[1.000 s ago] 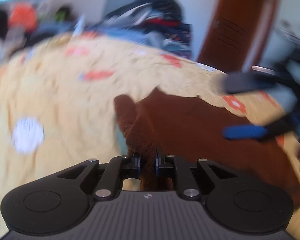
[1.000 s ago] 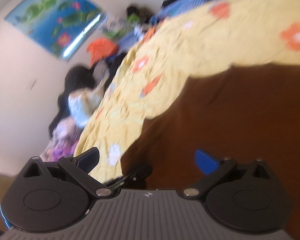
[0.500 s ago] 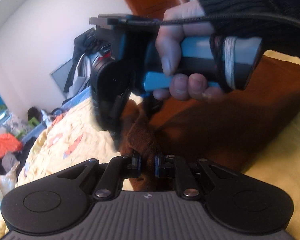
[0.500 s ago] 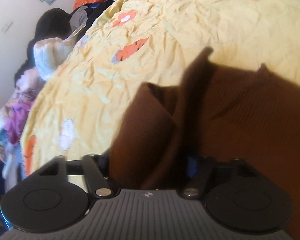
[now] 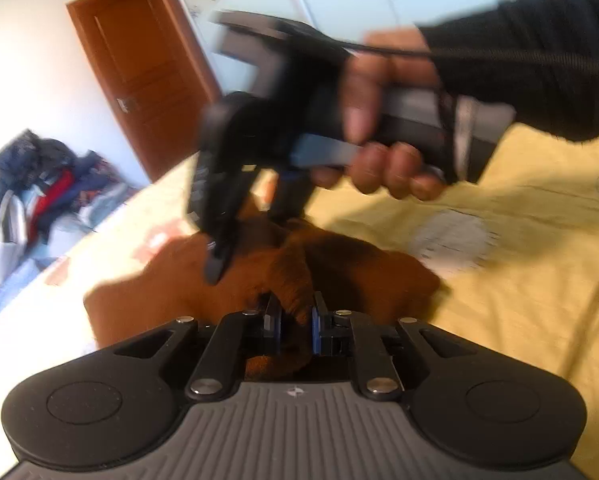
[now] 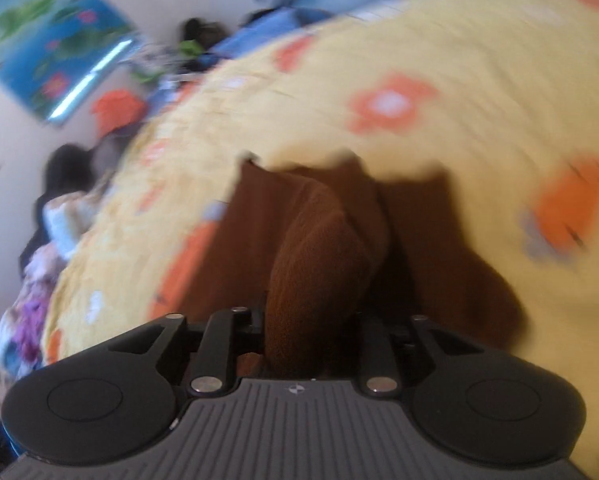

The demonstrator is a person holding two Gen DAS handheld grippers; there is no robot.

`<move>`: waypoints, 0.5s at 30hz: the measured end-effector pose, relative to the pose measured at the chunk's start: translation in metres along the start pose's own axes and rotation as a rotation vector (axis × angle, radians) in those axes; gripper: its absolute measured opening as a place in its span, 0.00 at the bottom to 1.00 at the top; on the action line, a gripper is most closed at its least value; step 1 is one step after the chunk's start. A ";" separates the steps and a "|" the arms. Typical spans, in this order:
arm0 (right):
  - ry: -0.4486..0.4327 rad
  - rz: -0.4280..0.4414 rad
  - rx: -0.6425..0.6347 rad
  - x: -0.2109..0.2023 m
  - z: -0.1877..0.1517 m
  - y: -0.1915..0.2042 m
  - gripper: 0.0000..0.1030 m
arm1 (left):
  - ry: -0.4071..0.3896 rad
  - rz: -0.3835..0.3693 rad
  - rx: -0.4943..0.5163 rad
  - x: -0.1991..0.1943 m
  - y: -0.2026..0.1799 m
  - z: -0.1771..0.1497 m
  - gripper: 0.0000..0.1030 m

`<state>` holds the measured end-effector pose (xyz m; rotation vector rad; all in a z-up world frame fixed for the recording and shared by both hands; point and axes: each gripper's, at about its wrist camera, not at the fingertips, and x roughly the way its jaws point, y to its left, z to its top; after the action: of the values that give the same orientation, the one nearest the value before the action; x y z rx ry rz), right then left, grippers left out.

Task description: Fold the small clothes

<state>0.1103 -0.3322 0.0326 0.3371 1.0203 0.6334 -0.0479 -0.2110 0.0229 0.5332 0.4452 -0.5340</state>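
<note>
Two grippers have the same brown garment (image 5: pixel 351 264) between their fingers. The left gripper (image 5: pixel 295 330) is clenched on a bunched ridge of the fuzzy brown cloth, its blue-lined pads pressing in from either side, with cloth showing behind them as well. The right gripper (image 6: pixel 311 340) has a thick roll of the same garment (image 6: pixel 319 248) between its fingers, and its jaws are opening; the pads themselves sit in shadow beside the fabric, though the roll fills the gap from one finger to the other.

Seen from the left wrist camera, the right gripper (image 5: pixel 235 236) comes down onto the garment just beyond the left one, with the person's hand (image 5: pixel 383 120) wrapped round its handle and a dark knitted sleeve (image 5: pixel 539 56) behind it (all of this is smeared by motion).

The garment lies crumpled on a yellow bedspread (image 6: pixel 479 60) printed with orange and white flowers. Past the bed are a heap of clothes (image 5: pixel 39 192) against the wall, a brown wooden door (image 5: pixel 139 68), and, in the right wrist view, a blue picture (image 6: pixel 47 40) on the wall.
</note>
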 end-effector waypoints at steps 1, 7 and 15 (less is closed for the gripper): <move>-0.012 0.000 0.036 -0.002 -0.010 -0.014 0.35 | -0.010 -0.003 0.004 -0.006 0.002 -0.004 0.15; -0.140 0.119 0.113 -0.019 -0.015 -0.029 0.55 | -0.093 0.070 -0.097 -0.060 0.044 -0.028 0.76; -0.107 0.030 -0.048 -0.005 0.003 -0.010 0.24 | -0.041 0.165 -0.193 -0.089 0.086 -0.054 0.79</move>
<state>0.1147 -0.3427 0.0324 0.3413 0.8982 0.6596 -0.0806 -0.0846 0.0582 0.3691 0.4047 -0.3386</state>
